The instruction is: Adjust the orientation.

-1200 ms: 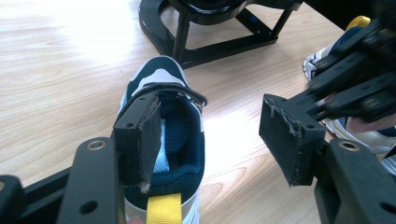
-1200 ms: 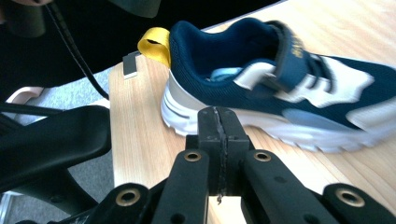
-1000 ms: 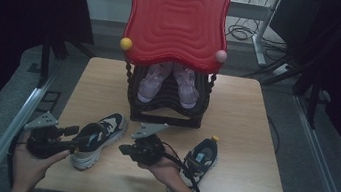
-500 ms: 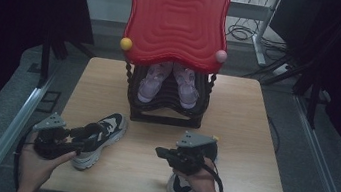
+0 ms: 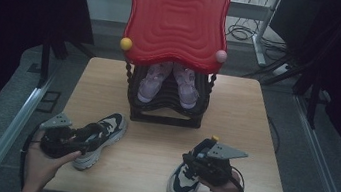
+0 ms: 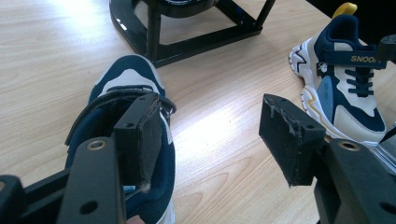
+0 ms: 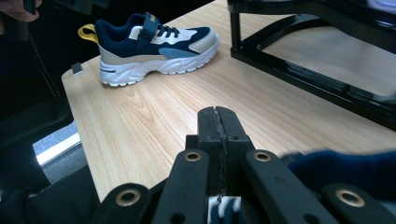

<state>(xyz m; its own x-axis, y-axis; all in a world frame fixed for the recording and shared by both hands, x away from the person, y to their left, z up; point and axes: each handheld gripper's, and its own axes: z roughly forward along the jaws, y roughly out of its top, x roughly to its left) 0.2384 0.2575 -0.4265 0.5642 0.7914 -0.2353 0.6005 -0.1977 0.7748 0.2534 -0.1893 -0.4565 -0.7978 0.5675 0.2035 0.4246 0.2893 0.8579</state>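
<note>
Two navy-and-cream sneakers are seen upright on the table: the left sneaker (image 5: 100, 135) near the front left, the right sneaker (image 5: 186, 175) at front right, well apart.

High view looks down over the table (image 5: 236, 115) toward the shoe rack (image 5: 166, 103); both gripper views skim the table close below the rack.

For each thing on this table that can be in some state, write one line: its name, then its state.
Left gripper: jaws open, one pad inside the left sneaker's opening.
Right gripper: shut, jaws pressed together.
Left sneaker: upright on the table.
Right sneaker: upright near the front edge.
Pink shoes: stowed as a pair in the black rack.
Red tray: standing atop the rack.
</note>
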